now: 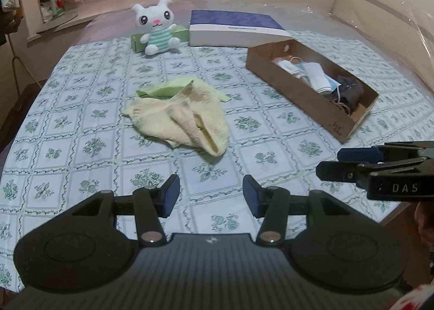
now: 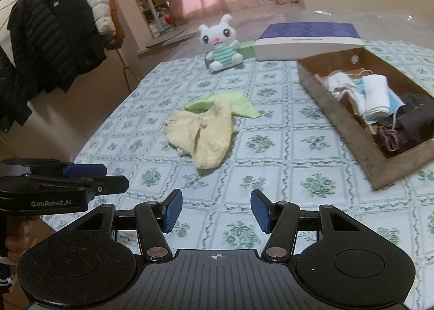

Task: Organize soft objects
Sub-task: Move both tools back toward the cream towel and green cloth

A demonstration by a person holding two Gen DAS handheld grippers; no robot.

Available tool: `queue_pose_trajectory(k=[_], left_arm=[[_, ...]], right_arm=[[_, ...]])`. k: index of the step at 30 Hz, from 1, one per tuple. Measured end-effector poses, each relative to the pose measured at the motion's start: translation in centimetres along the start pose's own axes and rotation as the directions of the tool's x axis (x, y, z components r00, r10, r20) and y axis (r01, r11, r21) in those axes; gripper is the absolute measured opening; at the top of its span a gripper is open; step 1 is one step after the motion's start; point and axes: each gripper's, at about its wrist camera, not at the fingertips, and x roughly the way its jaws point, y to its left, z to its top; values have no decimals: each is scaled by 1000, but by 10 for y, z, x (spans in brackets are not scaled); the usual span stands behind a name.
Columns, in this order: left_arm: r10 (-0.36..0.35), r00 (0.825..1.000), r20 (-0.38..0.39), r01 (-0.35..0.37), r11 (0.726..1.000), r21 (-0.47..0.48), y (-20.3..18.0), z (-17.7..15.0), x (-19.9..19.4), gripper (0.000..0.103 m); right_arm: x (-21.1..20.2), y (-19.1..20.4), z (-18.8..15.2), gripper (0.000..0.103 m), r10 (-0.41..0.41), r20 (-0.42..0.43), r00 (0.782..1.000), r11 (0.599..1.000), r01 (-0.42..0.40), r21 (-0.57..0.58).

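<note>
Yellow towel (image 1: 179, 112) mid-bed overlaps green cloth (image 1: 160, 90); left gripper (image 1: 211, 196) and right gripper (image 2: 213, 211), both spread and empty, risk snagging both.

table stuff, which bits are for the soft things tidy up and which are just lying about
For the job:
- yellow towel, crumpled mid-table
- green cloth, partly under the towel
- cardboard box, already holding cloths and face masks
- plush bunny, possibly

Lying about:
- blue and white box
- small green box behind the bunny
- coats on the rack
</note>
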Motion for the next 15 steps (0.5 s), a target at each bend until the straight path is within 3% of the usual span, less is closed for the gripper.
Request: queue_pose_trajectory(k=[15], left_arm=[[46,998,-36,-48,997,-53,25,5,41,48]], right_arm=[[59,-1,19,56,18,-15,1000,1000,-18,10]])
